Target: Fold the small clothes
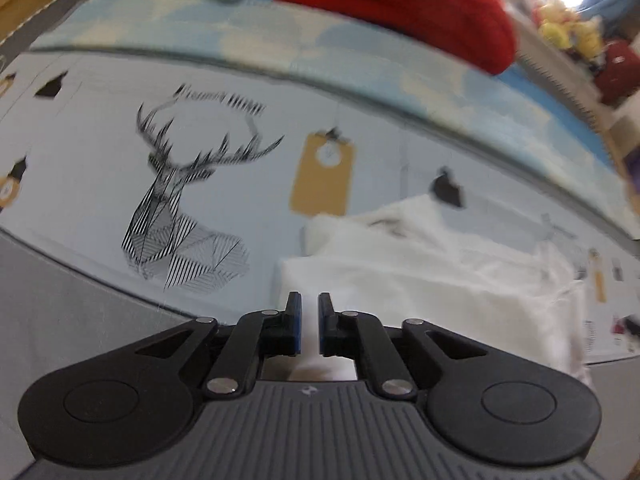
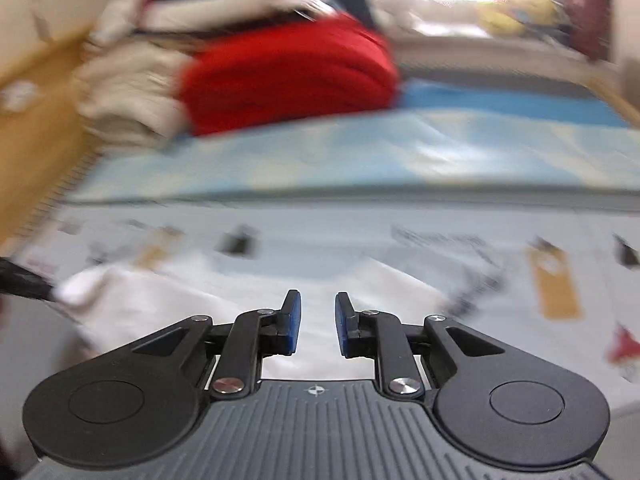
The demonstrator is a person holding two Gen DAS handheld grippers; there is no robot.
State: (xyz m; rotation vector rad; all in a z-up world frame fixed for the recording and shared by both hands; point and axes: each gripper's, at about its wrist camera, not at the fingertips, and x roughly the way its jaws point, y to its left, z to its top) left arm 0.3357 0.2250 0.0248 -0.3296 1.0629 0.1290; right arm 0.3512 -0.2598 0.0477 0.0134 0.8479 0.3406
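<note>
**White garment lies between 2 open grippers on printed table cover**

Nearest the left wrist camera, the left gripper hovers with its blue-padded fingers a narrow gap apart, gripping nothing; white cloth shows through the gap. Just ahead and to its right, the white garment lies rumpled on the pale table cover, close to a black line drawing of a deer head and a tan tag motif. From the right wrist camera, the right gripper stands with its jaws somewhat wider and likewise empty, over the near edge of the same white garment. Both views are blurred. Beyond a light blue strip at the far side of the cover, a folded red garment rests beside a stack of beige clothes.
</note>
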